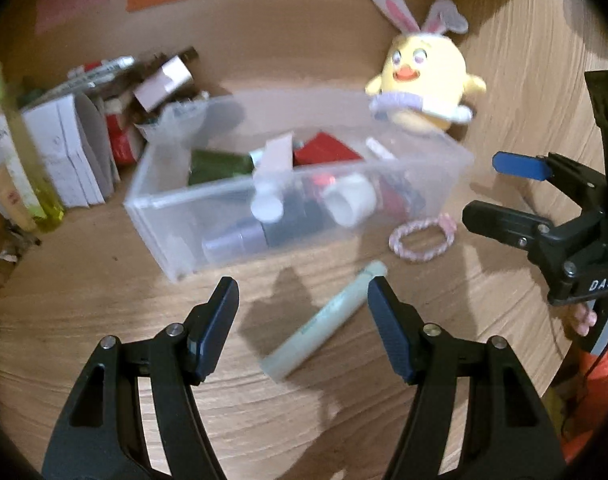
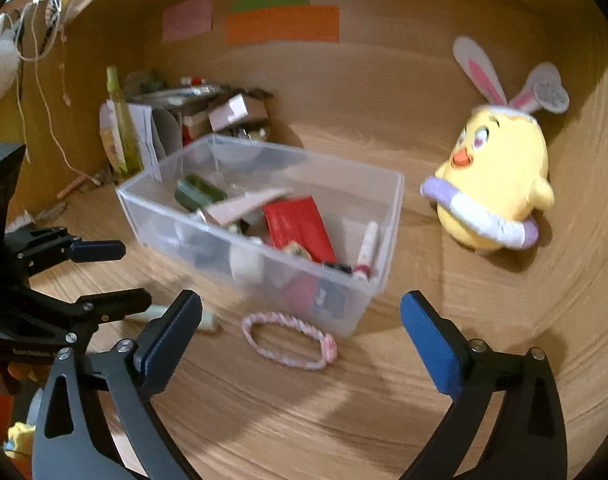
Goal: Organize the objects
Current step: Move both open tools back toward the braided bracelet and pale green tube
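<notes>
A pale green tube lies flat on the wooden surface, between the fingers of my left gripper, which stands open with the pads clear of it. My right gripper is open wide above a pink-and-white rope bracelet, which lies in front of the clear plastic bin. The bin holds a red box, a dark green item, tubes and small bottles. In the left wrist view the right gripper enters from the right, near the bracelet. In the right wrist view the left gripper hangs over the tube.
A yellow plush chick with rabbit ears stands right of the bin, near the wooden side wall. A pile of boxes, a green bottle and packets crowds the back left corner. Coloured paper notes stick to the back wall.
</notes>
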A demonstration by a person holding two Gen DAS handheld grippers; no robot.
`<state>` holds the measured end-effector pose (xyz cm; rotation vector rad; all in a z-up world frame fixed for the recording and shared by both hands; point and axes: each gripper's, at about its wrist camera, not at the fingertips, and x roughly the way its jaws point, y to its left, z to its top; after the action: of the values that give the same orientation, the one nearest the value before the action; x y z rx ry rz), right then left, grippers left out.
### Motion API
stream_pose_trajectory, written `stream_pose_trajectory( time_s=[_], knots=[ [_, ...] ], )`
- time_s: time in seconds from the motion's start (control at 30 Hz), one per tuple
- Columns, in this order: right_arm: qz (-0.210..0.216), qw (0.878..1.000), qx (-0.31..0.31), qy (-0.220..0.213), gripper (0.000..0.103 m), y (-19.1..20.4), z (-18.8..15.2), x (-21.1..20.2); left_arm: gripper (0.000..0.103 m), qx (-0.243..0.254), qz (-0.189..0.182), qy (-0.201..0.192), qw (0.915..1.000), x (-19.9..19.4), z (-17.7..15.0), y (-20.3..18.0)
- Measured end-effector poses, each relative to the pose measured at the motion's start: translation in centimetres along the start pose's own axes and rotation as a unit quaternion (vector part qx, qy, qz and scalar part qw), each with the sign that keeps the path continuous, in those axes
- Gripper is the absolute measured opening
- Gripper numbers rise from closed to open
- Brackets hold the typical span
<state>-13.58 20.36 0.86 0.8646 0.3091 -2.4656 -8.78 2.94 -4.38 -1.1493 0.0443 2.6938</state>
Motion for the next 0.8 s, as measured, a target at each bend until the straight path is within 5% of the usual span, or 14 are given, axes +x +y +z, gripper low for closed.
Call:
stream_pose_trajectory(
  time_s=[0.23, 0.57, 0.8],
  knots=[
    [0.012, 0.998, 0.021, 0.06, 0.099, -0.9, -1.8, 2.9, 0.067, 0.012, -0.031, 0.027, 0.9991, 1.2, 0.0, -0.2],
    [0.015, 0.994, 0.008, 0.111, 0.099, 0.1, -2.1, 6.0, 0.066, 0.036, -0.009, 0.048, 0.9982, 2.6, -0.1, -1.1],
    [0.027, 0.991, -0.001, 0.13, 0.091, 0.6, -2.4, 6.6, 0.04, 0.058, -0.009, 0.058, 0.9966, 2.9, -0.4, -1.7]
  ],
)
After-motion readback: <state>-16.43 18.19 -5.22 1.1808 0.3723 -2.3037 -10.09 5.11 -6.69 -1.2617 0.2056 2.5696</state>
